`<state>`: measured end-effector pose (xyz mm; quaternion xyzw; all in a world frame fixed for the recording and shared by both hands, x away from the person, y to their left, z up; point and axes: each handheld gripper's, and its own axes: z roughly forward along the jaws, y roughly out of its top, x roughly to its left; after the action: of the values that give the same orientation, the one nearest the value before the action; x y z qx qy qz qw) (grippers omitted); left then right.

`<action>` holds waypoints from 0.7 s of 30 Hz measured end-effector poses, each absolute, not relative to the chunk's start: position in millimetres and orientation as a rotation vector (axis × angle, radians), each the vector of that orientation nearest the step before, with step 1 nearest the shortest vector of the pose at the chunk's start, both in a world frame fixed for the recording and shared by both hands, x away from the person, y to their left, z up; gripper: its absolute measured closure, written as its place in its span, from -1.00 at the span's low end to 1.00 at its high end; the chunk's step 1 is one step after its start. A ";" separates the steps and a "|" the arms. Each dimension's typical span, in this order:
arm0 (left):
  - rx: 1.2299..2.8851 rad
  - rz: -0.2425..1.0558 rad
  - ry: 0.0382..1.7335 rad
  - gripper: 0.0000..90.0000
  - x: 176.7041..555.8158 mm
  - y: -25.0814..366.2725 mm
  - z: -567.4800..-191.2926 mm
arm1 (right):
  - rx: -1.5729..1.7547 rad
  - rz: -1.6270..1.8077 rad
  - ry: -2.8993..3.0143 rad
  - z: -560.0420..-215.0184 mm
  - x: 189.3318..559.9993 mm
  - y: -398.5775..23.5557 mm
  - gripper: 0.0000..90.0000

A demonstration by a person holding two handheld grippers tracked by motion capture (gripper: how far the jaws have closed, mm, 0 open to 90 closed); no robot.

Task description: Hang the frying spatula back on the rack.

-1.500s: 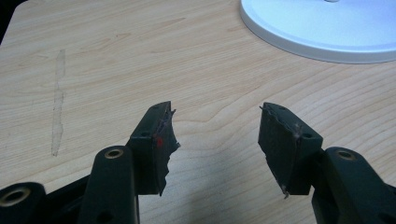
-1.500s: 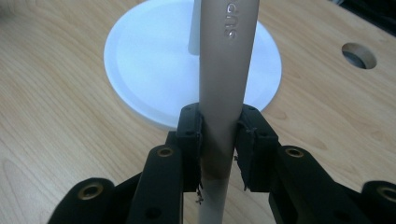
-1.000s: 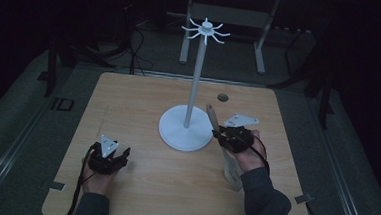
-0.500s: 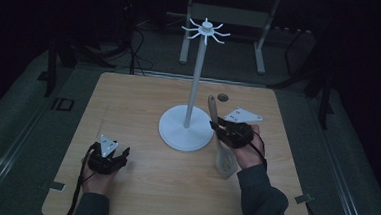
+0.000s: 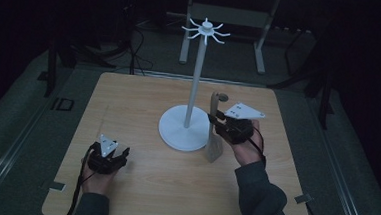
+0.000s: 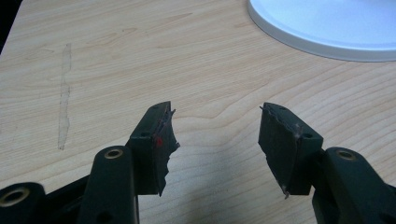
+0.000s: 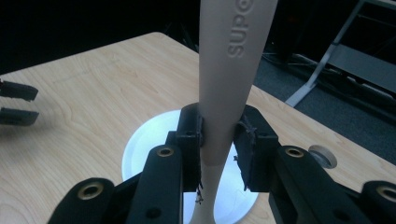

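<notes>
**Pale wood, white plastic and a matt beige utensil**

A table (image 5: 143, 104) of light wood-grain laminate, smooth and faintly sheened, is seen beneath a white stand (image 5: 192, 107) whose round base (image 7: 154, 140) looks like glossy moulded plastic. Just beside that base, a beige spatula (image 7: 224, 84) of matt, smooth plastic or silicone, with raised lettering moulded into it, is clamped by the right gripper (image 7: 219, 144). Nearer the table's front edge than the base, the left gripper (image 6: 217, 140) is shown in matt black plastic, its pads (image 6: 161, 135) worn rough and frayed at the edges.
</notes>
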<state>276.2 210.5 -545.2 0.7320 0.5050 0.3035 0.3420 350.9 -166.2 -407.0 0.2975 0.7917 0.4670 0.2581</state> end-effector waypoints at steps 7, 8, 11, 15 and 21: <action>1.902 0.790 1.317 0.00 275.9 211.0 -544.7 | 0.798 1.285 2.127 -402.7 350.2 -164.6 0.61; 1.902 0.790 1.318 0.00 275.8 211.0 -544.6 | 0.798 1.287 2.124 -402.4 350.2 -164.6 0.61; 1.900 0.791 1.318 0.00 275.9 211.2 -544.6 | 0.795 1.288 2.117 -400.9 350.3 -164.9 0.61; 1.901 0.791 1.318 0.00 275.8 211.1 -544.5 | 0.798 1.296 2.104 -397.2 350.3 -165.1 0.61; 1.899 0.792 1.318 0.00 275.7 211.2 -544.4 | 0.804 1.314 2.085 -390.7 350.7 -164.7 0.61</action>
<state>275.7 211.2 -544.4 0.7303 0.5068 0.3047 0.3421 350.7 -164.7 -390.7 0.2985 0.7743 0.4877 0.2711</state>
